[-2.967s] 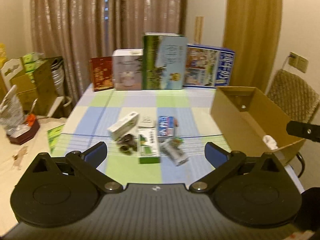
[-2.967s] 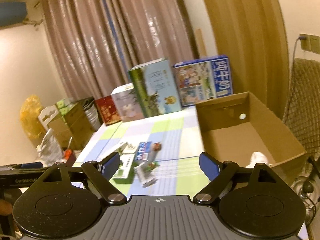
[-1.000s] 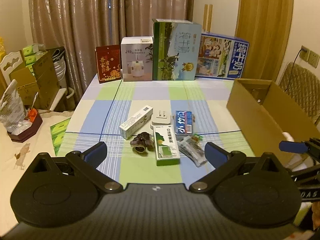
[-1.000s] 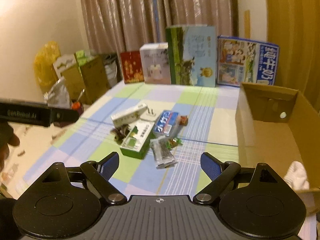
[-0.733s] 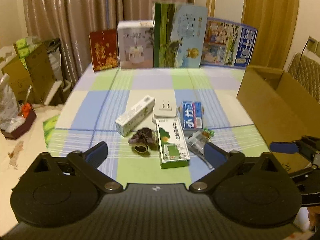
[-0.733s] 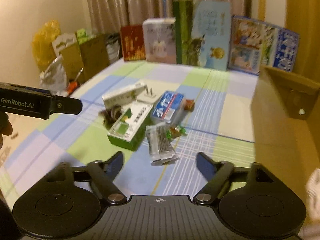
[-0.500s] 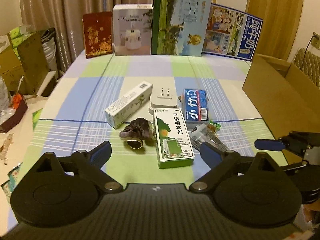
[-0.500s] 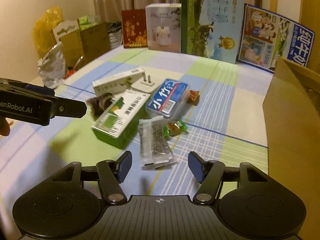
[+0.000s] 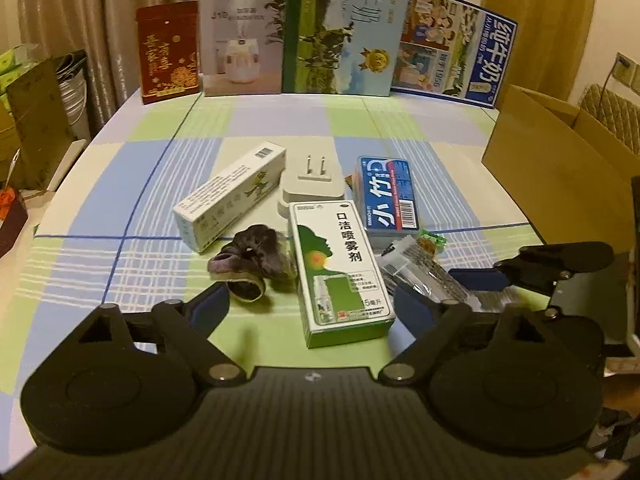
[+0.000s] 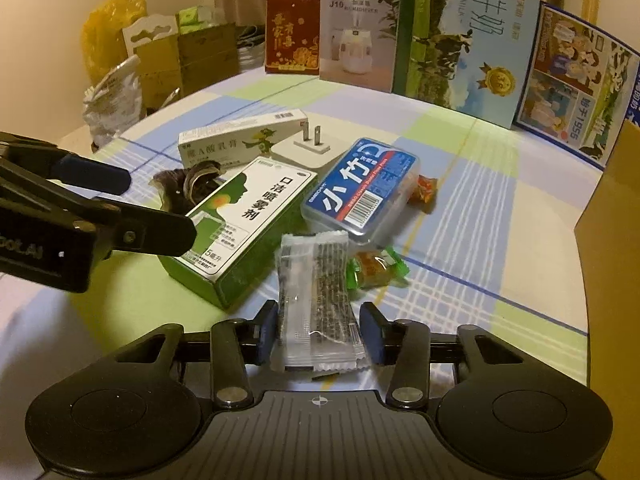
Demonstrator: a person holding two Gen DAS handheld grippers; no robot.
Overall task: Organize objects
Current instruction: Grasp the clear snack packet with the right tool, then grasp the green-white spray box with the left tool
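In the left wrist view, the left hand-held gripper (image 9: 310, 306) has dropped toward the desk (image 9: 132, 184), its jaws narrowing but apart, flanking the green spray box (image 9: 340, 268). In the right wrist view, the right hand-held gripper (image 10: 318, 334) has been closing around the clear snack packet (image 10: 316, 300) beside that box; its pads look just short of pressing, so a pickup seems imminent.

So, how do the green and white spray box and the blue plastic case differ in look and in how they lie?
The green and white spray box is opaque cardboard; the blue plastic case is clear with rounded corners and a blue label. The spray box is longer and taller; the case is flatter. The spray box lies nearer the grippers, the case behind it. Both lie flat, label up, on the checked tablecloth.
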